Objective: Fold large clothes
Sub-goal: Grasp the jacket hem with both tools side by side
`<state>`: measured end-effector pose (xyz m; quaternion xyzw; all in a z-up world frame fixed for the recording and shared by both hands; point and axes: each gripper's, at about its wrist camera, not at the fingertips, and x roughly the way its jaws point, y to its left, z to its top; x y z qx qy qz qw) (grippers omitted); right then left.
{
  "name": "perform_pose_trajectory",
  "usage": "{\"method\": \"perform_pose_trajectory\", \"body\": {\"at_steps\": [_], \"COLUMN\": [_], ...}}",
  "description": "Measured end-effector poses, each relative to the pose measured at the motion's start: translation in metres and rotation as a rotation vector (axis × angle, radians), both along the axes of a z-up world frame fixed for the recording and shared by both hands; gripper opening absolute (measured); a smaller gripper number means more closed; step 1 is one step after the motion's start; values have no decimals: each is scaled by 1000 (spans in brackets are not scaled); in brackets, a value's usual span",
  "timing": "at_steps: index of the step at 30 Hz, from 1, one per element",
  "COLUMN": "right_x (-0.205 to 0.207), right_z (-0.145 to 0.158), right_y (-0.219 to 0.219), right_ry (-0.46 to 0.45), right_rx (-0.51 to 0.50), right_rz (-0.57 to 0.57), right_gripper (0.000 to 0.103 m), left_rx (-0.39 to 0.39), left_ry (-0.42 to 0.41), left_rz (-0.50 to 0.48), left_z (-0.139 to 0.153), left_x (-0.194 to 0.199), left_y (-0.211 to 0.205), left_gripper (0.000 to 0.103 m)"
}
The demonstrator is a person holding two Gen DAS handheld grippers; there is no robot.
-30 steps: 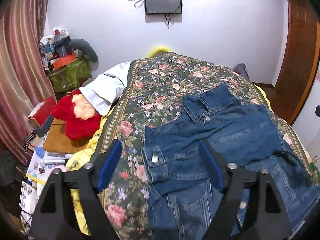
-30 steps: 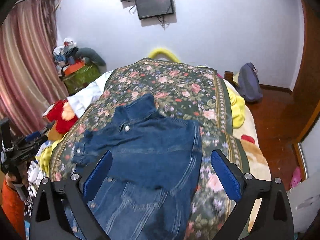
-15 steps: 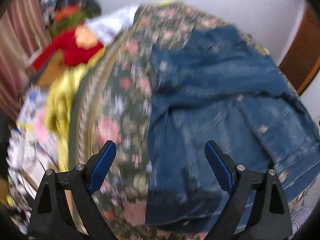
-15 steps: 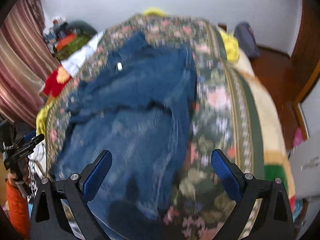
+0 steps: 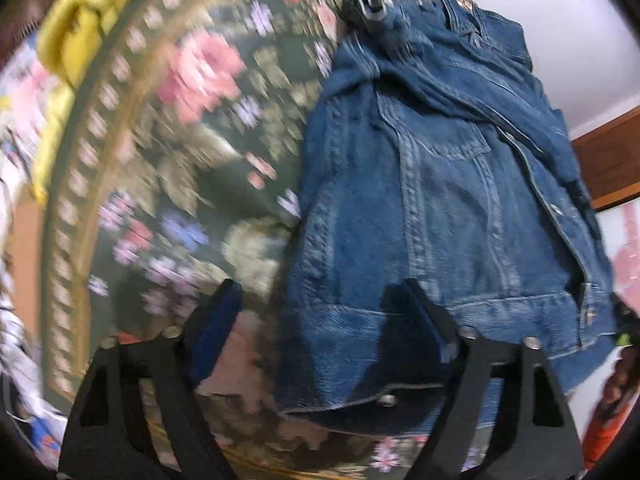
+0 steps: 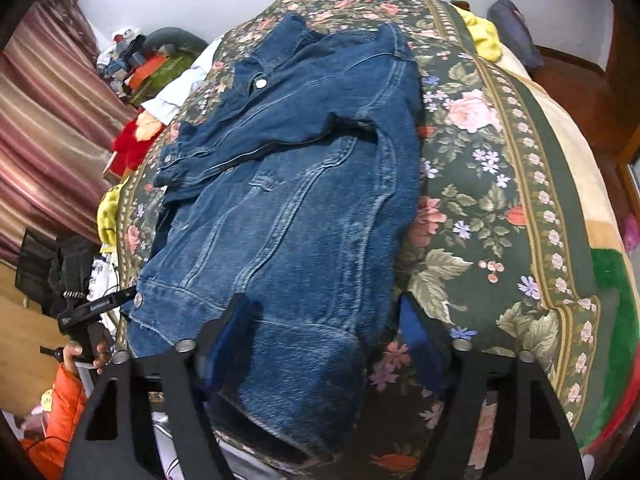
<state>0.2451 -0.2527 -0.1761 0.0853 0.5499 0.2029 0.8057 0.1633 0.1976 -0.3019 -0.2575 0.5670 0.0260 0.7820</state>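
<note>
A blue denim jacket [image 6: 304,184] lies front up on the floral bedspread [image 6: 480,168], sleeves folded across its chest, hem toward me. It also shows in the left wrist view [image 5: 432,200]. My left gripper [image 5: 320,320] is open, low over the jacket's left hem corner, one finger over the bedspread [image 5: 180,160] and one over the denim. My right gripper [image 6: 324,328] is open and straddles the jacket's right hem corner. The left gripper also shows in the right wrist view [image 6: 100,304], beside the left hem corner.
A yellow blanket [image 6: 484,36] and a grey bag [image 6: 516,32] lie at the bed's far right. A red plush [image 6: 132,140], clutter and a striped curtain [image 6: 48,128] are left of the bed. The wooden floor [image 6: 576,88] lies to the right.
Both grippers have dropped from a high view of the bed down to the jacket's near hem, each now over one hem corner. The jacket has not moved.
</note>
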Motion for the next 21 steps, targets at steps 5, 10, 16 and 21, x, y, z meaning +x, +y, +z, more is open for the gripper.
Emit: {"method": "perform_pose_trajectory", "body": {"at_steps": [5,10,16,21], "right_x": [-6,-3,15,45], "right_z": [7,13,34,58], "right_y": [11,9,10,20], "right_ry": [-27,-57,-110,-186], "right_rx": [-8,20,96,106], "right_rz": [50,33,33,48], "right_gripper": [40,26,18,16], "left_rx": [-41,22,107,162], "left_ry": [17,-9,-169,-339], "left_rz": [-16,-73,-102,-118], "left_z": [-2,21,80,143], "left_x": [-1,5,21,51], "left_y": [-7,-23,-30,-29], "left_gripper": [57,27,21,20]}}
